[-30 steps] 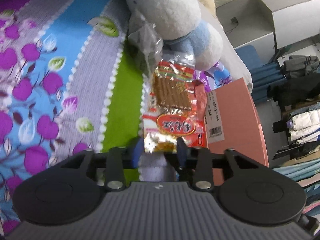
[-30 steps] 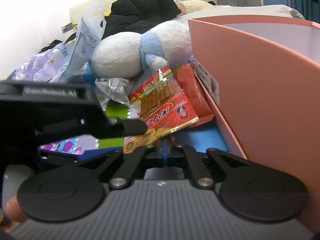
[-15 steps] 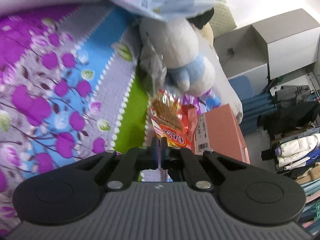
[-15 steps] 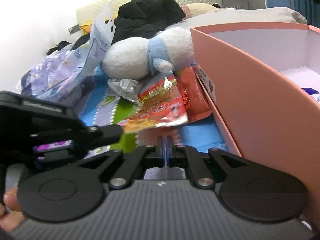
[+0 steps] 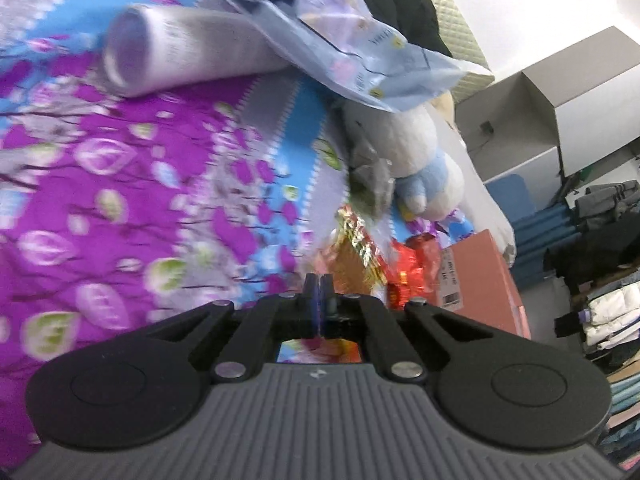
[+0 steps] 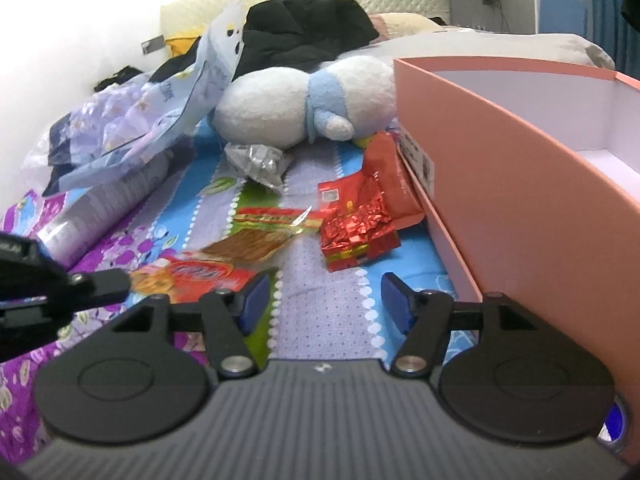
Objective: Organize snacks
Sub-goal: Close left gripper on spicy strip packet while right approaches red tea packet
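Across the lower half of both frames spreads the floral bedspread (image 6: 320, 320), purple, blue and green, with the snacks scattered on it. At the right of the right wrist view stands the pink cardboard box (image 6: 500, 184), open-topped, its white inside showing; in my judgement it is where the snacks belong. At upper centre lies the white-and-blue plush toy (image 6: 304, 116), with a large pale blue plastic bag (image 6: 160, 136) to its left and a crumpled silver wrapper (image 6: 260, 164) just below it.

The red foil snack pack (image 6: 356, 228) lies at centre, just beside the box wall. Left of it, low in the frame, is the red-and-gold snack packet (image 6: 208, 264), with brown strips showing through its clear window. The left gripper (image 5: 319, 292) is pinched tight on that packet's near edge, seen from the side at the left margin of the right wrist view; the left wrist view is blurred, but its fingers meet with no gap. The right gripper (image 6: 320, 304) is spread wide and holds nothing, pointed at bare bedspread below the foil pack.

To do this well, I would carry the packet flat and high enough that its free end passes over the box rim. The thin film could slip from an edge pinch. The foil pack looks the easy pick for the free gripper.
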Tool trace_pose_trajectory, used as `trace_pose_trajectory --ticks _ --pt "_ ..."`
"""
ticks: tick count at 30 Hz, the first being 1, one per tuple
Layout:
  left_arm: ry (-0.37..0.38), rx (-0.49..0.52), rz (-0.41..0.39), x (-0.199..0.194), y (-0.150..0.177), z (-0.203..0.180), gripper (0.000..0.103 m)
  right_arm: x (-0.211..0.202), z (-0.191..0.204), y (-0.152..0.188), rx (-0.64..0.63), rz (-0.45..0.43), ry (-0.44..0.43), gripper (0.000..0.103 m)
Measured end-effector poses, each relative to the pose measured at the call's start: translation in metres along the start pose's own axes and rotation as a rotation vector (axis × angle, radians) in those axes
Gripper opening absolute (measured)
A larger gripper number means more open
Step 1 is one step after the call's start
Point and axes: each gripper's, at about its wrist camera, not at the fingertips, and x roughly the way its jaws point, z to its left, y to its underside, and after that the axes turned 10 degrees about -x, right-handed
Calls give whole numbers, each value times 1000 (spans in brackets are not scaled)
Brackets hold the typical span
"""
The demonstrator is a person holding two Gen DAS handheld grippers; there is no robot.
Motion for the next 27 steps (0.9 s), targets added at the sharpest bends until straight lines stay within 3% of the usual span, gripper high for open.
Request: trace_pose_trajectory --ticks 8,15,22,25,26,27 --pt "-11 -26 -22 -21 -1 27 0 13 21 -12 -182 -22 131 63" --pt "-26 65 -16 -18 -2 19 0 36 32 -20 -357 -16 249 63" --pt "-43 205 8 0 -3 -4 1 55 31 -24 -386 32 231 62" --pt "-46 268 37 11 -3 -15 2 50 30 -23 -368 36 242 54" --pt "-53 285 45 15 -3 -18 10 46 30 -22 -368 38 235 54" --pt "-62 303 58 20 -4 -21 25 42 31 -20 -369 40 223 54"
